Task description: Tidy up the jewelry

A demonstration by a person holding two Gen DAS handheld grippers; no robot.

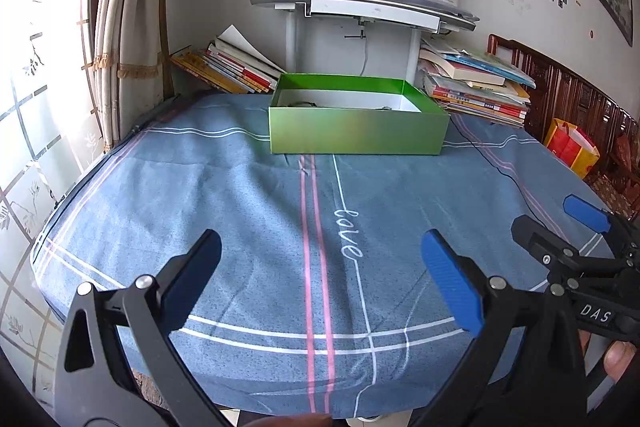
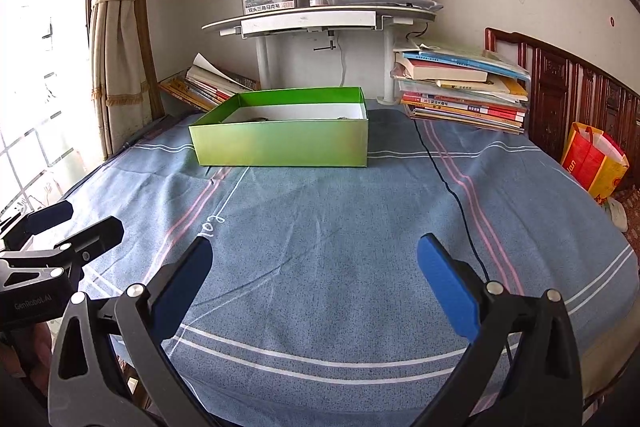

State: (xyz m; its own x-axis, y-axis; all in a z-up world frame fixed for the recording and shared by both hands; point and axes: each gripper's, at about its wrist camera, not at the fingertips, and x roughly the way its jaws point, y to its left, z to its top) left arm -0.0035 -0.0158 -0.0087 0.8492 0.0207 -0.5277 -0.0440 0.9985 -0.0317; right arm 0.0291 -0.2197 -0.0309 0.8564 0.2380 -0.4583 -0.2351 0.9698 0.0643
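Both the left gripper (image 1: 320, 275) and right gripper (image 2: 314, 275) gape wide, holding nothing, above the table's near edge. The green box (image 2: 280, 143) sits toward the far edge of the blue cloth (image 2: 340, 219).

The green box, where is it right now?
In both wrist views the green box sits at the far side of the blue tablecloth, ahead of both open claws, in front of the small white shelf and between two book piles.

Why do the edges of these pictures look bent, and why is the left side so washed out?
Both wrist views use fisheye lenses, so the cloth's stripes and the wooden headboard curve. In both, daylight from the window blows out the left; the green box stays sharp, its contents too small to identify.
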